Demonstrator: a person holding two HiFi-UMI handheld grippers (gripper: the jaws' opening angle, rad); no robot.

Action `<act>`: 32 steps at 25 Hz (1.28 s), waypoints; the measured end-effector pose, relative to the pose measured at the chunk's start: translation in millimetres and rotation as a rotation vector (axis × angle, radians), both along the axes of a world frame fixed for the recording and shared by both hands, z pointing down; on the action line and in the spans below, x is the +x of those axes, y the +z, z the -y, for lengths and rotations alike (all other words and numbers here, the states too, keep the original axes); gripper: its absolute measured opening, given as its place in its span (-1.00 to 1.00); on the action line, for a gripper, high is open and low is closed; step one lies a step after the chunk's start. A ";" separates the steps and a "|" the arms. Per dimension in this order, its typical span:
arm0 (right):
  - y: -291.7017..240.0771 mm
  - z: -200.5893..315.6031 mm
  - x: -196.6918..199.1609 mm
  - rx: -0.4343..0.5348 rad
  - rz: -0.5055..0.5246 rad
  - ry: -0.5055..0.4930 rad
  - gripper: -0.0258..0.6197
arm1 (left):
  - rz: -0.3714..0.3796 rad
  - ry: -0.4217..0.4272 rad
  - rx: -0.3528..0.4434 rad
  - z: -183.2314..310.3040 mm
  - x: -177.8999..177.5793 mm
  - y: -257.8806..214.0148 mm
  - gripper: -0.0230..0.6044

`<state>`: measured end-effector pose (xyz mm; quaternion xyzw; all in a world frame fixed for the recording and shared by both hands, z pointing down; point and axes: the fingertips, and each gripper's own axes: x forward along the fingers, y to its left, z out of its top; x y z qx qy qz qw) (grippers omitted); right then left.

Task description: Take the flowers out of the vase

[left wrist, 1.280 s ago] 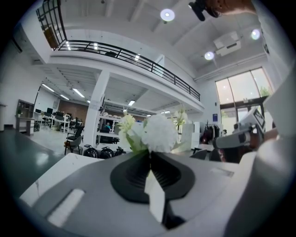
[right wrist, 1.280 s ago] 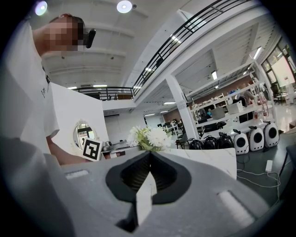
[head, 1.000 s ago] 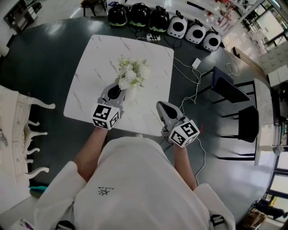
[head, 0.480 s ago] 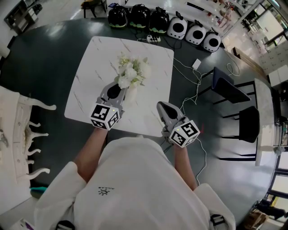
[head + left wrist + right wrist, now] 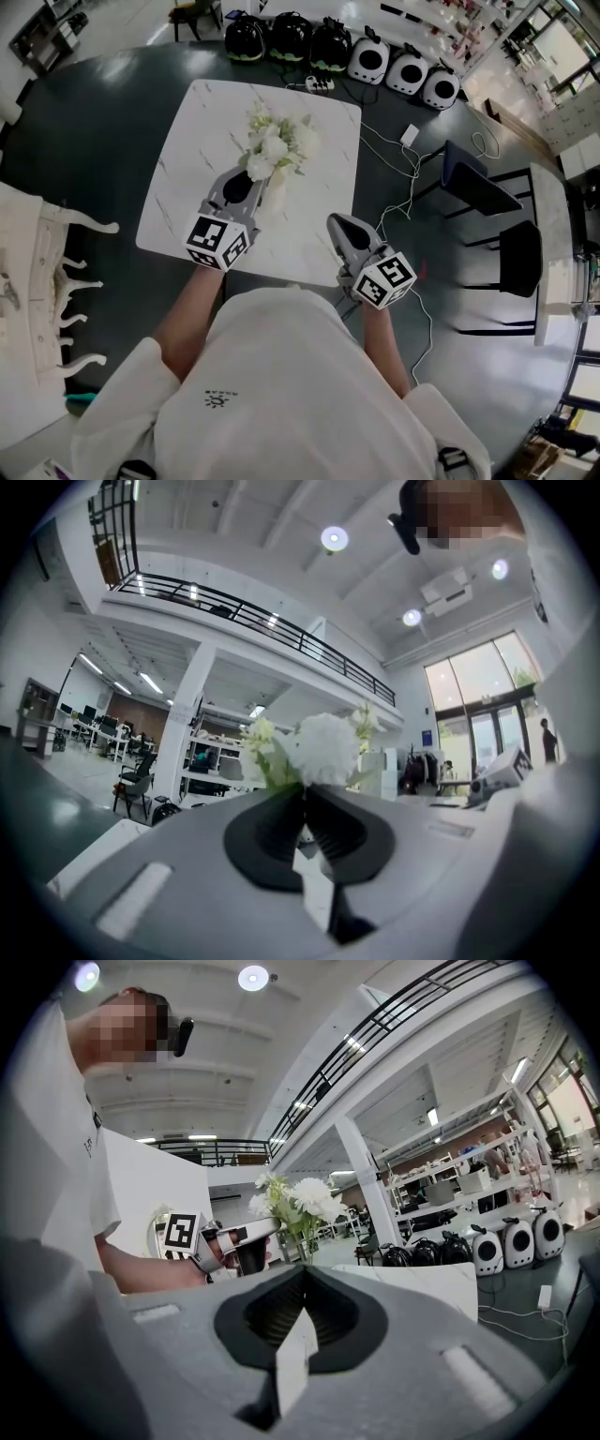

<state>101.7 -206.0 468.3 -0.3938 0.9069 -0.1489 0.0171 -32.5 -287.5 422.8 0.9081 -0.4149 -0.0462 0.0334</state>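
Head view is looking steeply down over the table (image 5: 187, 178); both gripper views are looking level, sharing the flowers (image 5: 323, 747), left one nearest.

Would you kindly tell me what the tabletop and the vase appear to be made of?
The tabletop looks like polished white marble or a marble-look surface, judging by grey veins and sheen. The vase is probably clear glass, since green stems show through it, though little of it is visible.

white flowers (image 5: 277, 148) with pale green leaves, white marble tabletop (image 5: 187, 159) with thin grey veins, grey left hand-held gripper (image 5: 303, 794) and right hand-held gripper (image 5: 302, 1277), black inner pads (image 5: 272, 832), black-and-white square-patterned marker cubes (image 5: 214, 242), glossy dark grey floor (image 5: 112, 103), white shirt (image 5: 281, 375)
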 end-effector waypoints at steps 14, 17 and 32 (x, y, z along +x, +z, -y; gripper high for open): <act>-1.9 -3.7 1.6 0.004 0.009 0.012 -0.92 | -0.025 0.013 0.041 0.4 0.8 -30.5 -0.97; -1.6 -4.9 2.7 0.008 0.010 0.013 -0.92 | -0.026 0.013 0.050 -0.8 2.1 -36.0 -0.96; -9.7 -1.8 -3.7 0.038 -0.006 0.005 -0.92 | -0.052 0.014 0.093 -3.5 0.6 -75.0 -0.96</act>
